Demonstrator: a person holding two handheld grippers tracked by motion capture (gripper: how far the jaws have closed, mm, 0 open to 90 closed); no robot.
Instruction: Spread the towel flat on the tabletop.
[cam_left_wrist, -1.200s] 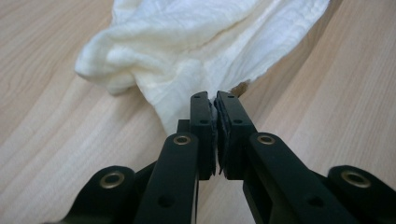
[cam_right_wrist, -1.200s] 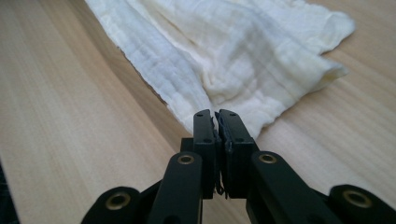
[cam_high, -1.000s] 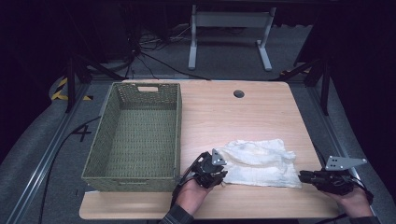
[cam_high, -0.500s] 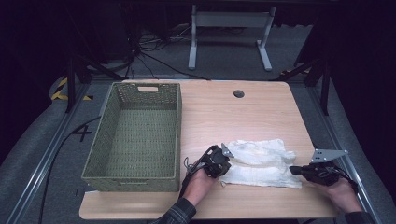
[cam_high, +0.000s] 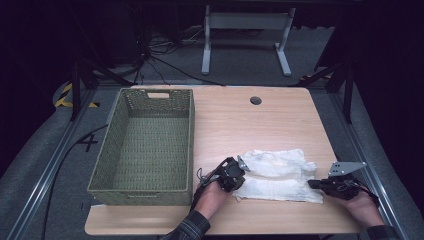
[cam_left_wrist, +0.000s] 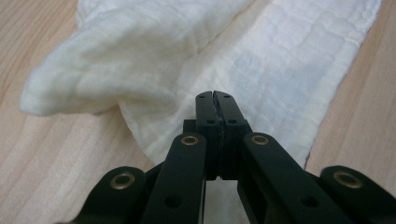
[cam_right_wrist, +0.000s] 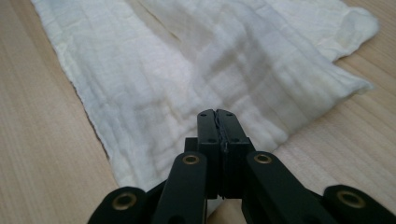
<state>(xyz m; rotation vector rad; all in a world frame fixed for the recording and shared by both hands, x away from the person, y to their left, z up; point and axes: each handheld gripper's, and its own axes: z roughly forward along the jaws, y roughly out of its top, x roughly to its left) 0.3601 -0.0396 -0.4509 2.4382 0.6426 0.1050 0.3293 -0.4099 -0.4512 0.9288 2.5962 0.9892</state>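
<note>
A white cloth (cam_high: 280, 175) lies crumpled and partly folded on the near right of the wooden table (cam_high: 250, 120). My left gripper (cam_high: 241, 166) is at the cloth's left edge. In the left gripper view its jaws (cam_left_wrist: 215, 95) are pressed together low over the cloth (cam_left_wrist: 280, 70), with fabric running under them. My right gripper (cam_high: 313, 184) is at the cloth's near right corner. In the right gripper view it (cam_right_wrist: 216, 114) is shut too, with the cloth (cam_right_wrist: 187, 70) passing beneath the jaws. Both appear to pinch the fabric's edge.
A green woven basket (cam_high: 190, 130) stands empty on the left half of the table, close beside my left hand. A round cable hole (cam_high: 256, 100) is at the back. The table's front edge runs just under both forearms.
Both grippers came down and inward onto the ends of the cloth. The right one slid left to the cloth's corner. The cloth bunched slightly between them.
</note>
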